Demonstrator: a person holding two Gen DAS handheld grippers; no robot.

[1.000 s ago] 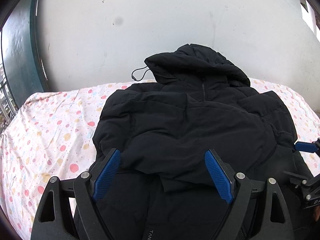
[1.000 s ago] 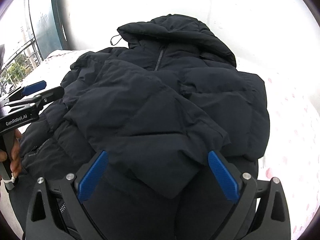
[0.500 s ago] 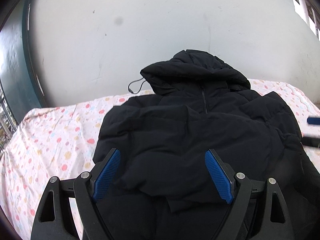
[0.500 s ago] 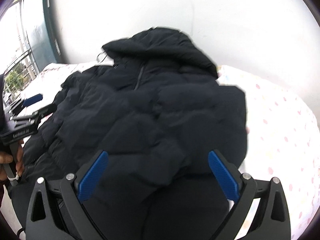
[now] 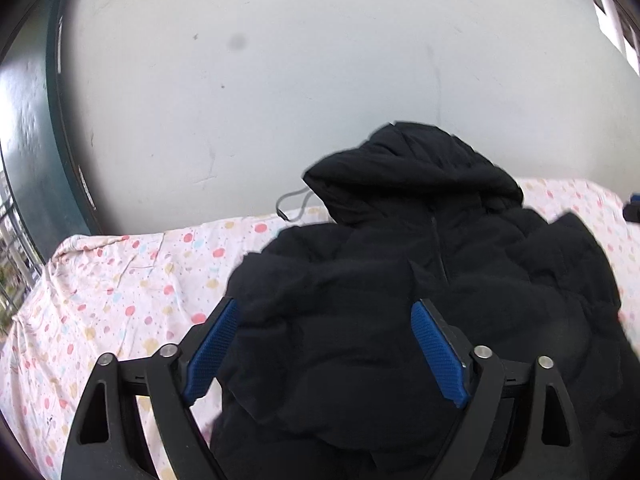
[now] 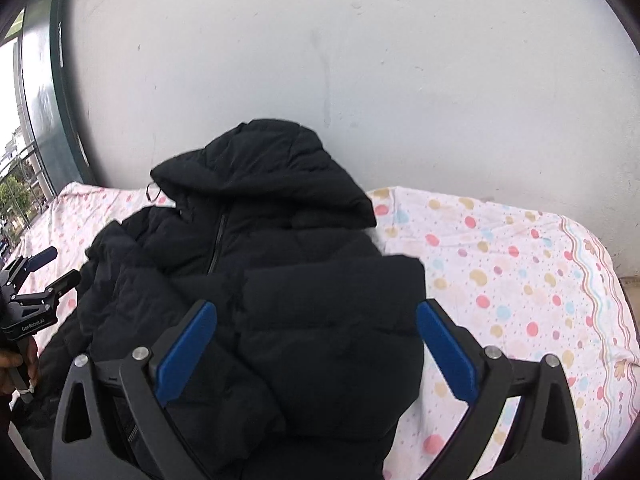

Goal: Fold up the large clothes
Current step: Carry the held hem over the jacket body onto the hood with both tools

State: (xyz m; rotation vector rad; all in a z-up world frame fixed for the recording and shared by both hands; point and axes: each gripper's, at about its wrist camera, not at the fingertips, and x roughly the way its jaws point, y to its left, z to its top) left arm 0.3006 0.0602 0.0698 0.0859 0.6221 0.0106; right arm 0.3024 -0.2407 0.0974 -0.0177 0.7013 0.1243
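A black hooded puffer jacket lies face up on the bed, its hood against the wall and both sleeves folded across its front. A drawcord trails from the hood onto the sheet. My left gripper hovers above the jacket's lower left part, its jaws opening, gripping nothing. It also shows at the left edge of the right wrist view, where the left gripper is held by a hand. My right gripper hangs open over the lower right part, holding nothing.
The bed sheet is white with coloured dots. A pale wall stands right behind the bed. A dark window frame is at the left. The bed's right edge drops to the floor.
Both grippers have risen and drawn back from the jacket, the right one further. The jacket now looks smaller and lower, with more wall in view. It lies unmoved.
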